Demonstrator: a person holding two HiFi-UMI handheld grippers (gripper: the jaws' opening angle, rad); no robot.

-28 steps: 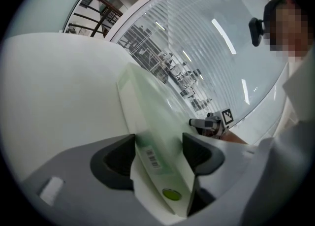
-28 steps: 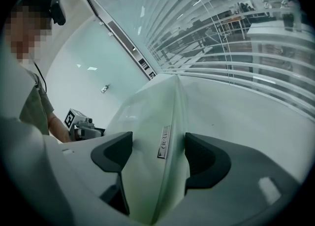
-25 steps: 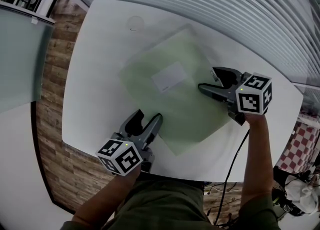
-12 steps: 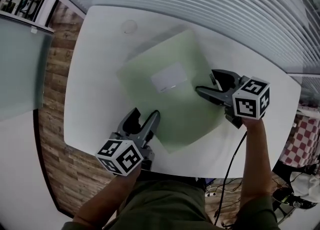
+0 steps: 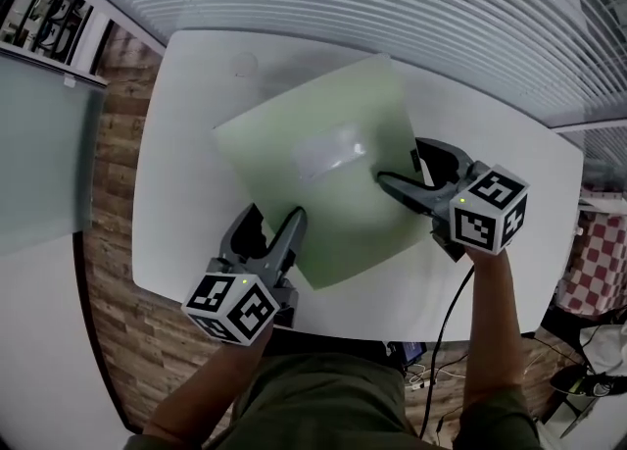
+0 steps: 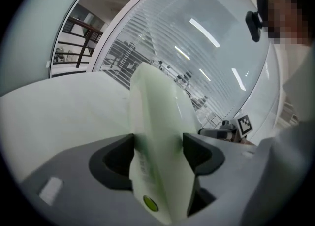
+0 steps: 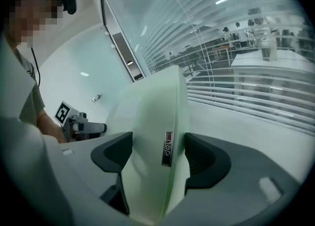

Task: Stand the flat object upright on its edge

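left gripper (image 5: 274, 217) clenched on the near-left edge of the pale green flat case (image 5: 294, 183), which hangs slanted over the middle of the white table (image 5: 181, 154), apparently partly raised. right gripper (image 5: 400, 166) clenched on the case's right edge. case looks light, smooth and a little padded, probably slippery and apt to bow, so opposite edges suit the grip.

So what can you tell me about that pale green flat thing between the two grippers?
The pale green pad is flat, soft-looking, with rounded corners, a whitish rectangle on its face and a small metal tag near one edge. It appears tilted above the white table, with the left gripper and right gripper clamped on opposite edges.
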